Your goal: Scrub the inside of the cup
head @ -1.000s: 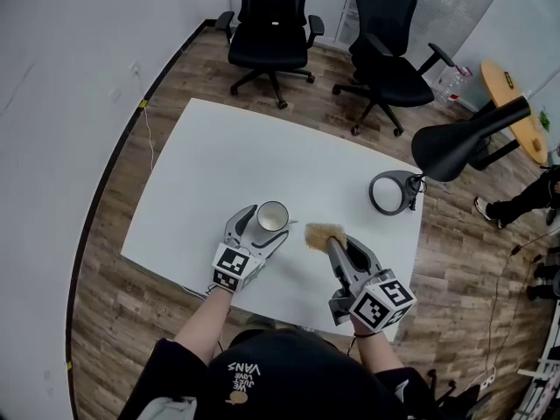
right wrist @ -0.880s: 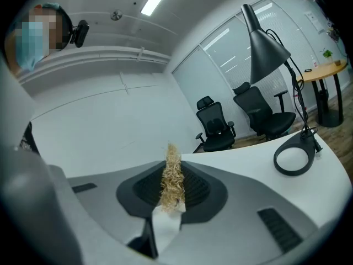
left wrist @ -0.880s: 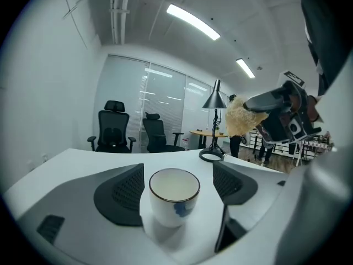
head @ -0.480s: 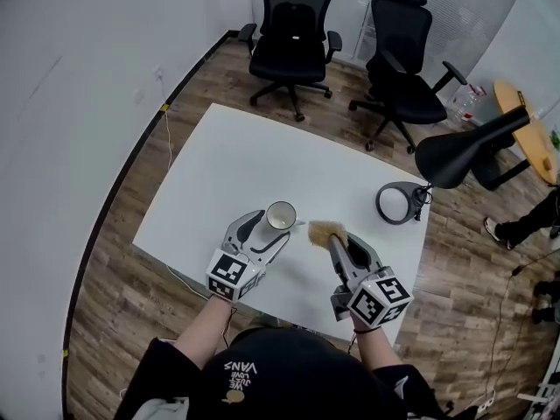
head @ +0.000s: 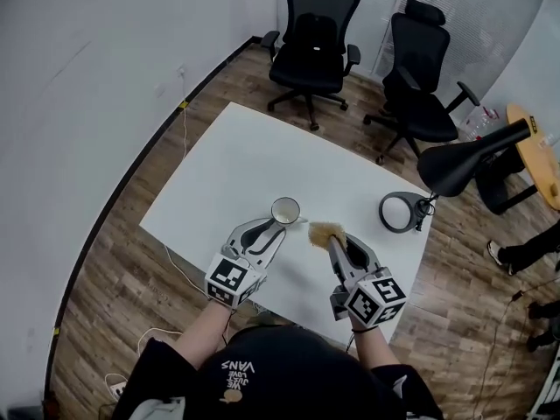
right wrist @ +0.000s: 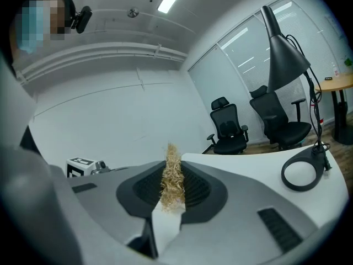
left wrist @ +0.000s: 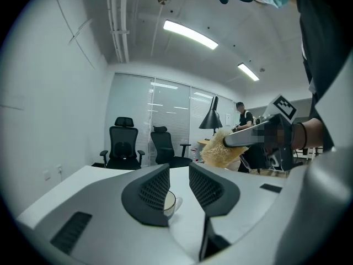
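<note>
Cup stood upright on the white tabletop, a bit closer to the near edge than the far one, about midway along it, mouth up, handle toward my right. My left gripper lay low over the table with its tips just short of the cup. In the left gripper view the jaws were closing and the gap was already narrow. The pads pressed on nothing. The cup sat just past the tips, half hidden behind the left jaw, with its handle showing in the gap.

My right gripper was clamped on a straw-coloured scrubber. The right gripper view showed the fibres squeezed between both pads and sticking up past the tips. The scrubber hung just right of the cup, near it; I couldn't tell whether they touched.

The round lamp base sat by the right edge of the tabletop, well apart from the cup, with the black lamp head out over the floor. Two black office chairs stood beyond the far edge.
</note>
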A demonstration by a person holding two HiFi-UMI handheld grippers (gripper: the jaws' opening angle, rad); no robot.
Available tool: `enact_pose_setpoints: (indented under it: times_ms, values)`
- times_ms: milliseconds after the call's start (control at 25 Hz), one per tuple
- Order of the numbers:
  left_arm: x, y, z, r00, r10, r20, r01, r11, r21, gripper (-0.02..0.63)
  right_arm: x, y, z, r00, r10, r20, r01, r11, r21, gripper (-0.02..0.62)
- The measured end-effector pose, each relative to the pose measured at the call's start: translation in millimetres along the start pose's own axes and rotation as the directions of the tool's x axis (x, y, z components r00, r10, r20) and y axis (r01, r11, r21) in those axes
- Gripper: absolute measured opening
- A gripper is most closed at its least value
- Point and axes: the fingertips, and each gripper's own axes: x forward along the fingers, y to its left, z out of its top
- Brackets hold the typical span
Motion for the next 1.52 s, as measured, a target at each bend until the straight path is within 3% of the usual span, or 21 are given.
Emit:
enact_pose_setpoints:
  times_ms: [280, 760, 1520]
  values:
    - [-20, -6, 7, 0.998, 0.068, 0.002, -0.068, 0.997, -0.033, 0.067, -1, 9, -4, 0.999, 0.047, -0.019, -0.047, 0.998, -0.028, 0.072]
    - [-44, -17, 15, 0.990, 0.142, -0.011, -0.142, 0.990, -0.020, 0.013, -2, 22, -10, 0.994, 0.095, -0.048, -0.099, 0.991, -0.091, 0.072]
    - [-74, -38, 24, 0.979, 0.204, 0.009, -0.204, 0.979, -0.025, 0.011, -7, 41, -28, 0.987, 0.116, -0.111, -0.141, 0.955, -0.262, 0.072]
